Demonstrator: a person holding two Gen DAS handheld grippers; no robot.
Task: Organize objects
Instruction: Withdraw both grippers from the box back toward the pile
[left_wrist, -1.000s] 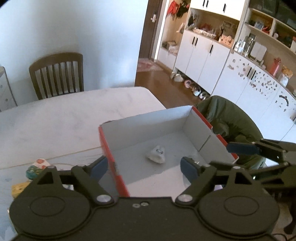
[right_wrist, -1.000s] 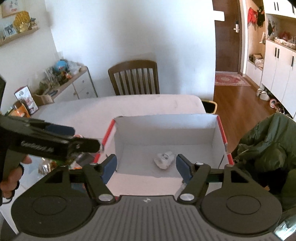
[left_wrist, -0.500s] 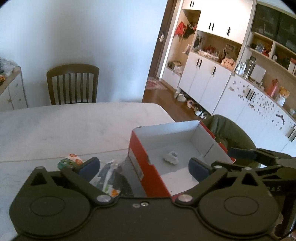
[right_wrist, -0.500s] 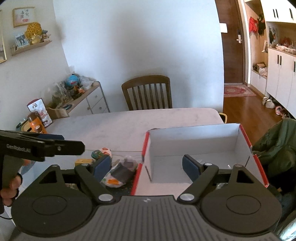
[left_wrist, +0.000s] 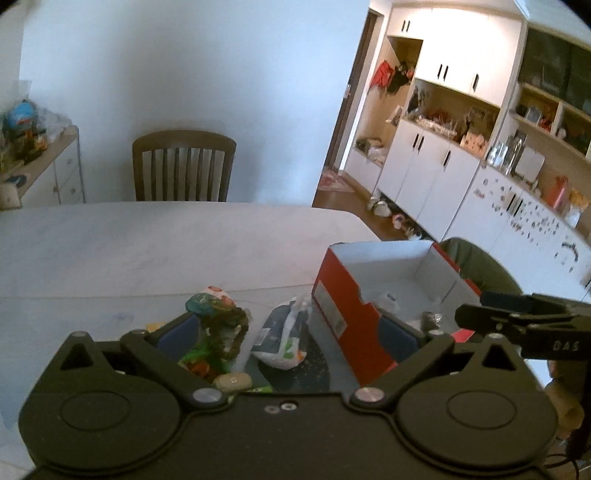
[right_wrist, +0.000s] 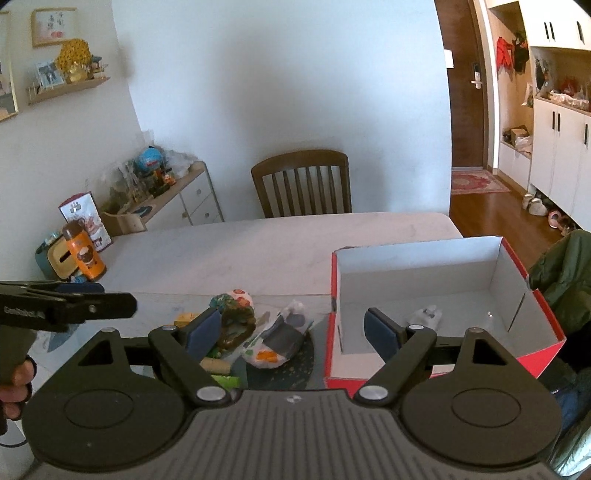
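Note:
A red shoebox (left_wrist: 345, 308) (right_wrist: 424, 267) with a white inside stands open on the pale table, holding a small white packet (left_wrist: 388, 300) (right_wrist: 424, 316). Left of the box lies a pile of snacks: a colourful packet (left_wrist: 212, 301) (right_wrist: 233, 298), a dark green-brown bundle (left_wrist: 226, 326) (right_wrist: 238, 322) and a white-and-blue plastic bag (left_wrist: 286, 336) (right_wrist: 281, 336). My left gripper (left_wrist: 288, 330) hangs open above the pile and the box's near corner, holding nothing. Over the gap between pile and box, my right gripper (right_wrist: 292, 328) is open and empty too.
A wooden chair (right_wrist: 303, 181) stands at the table's far side. An orange bottle (right_wrist: 83, 254) and a tissue box sit at the left table edge. A green jacket (right_wrist: 561, 273) lies right of the box. A hand (right_wrist: 14, 384) holds the left gripper's handle.
Both grippers drew back from over the box and swung left, bringing the snack pile into view. Both stayed open and empty. The box and its white packet stayed put.

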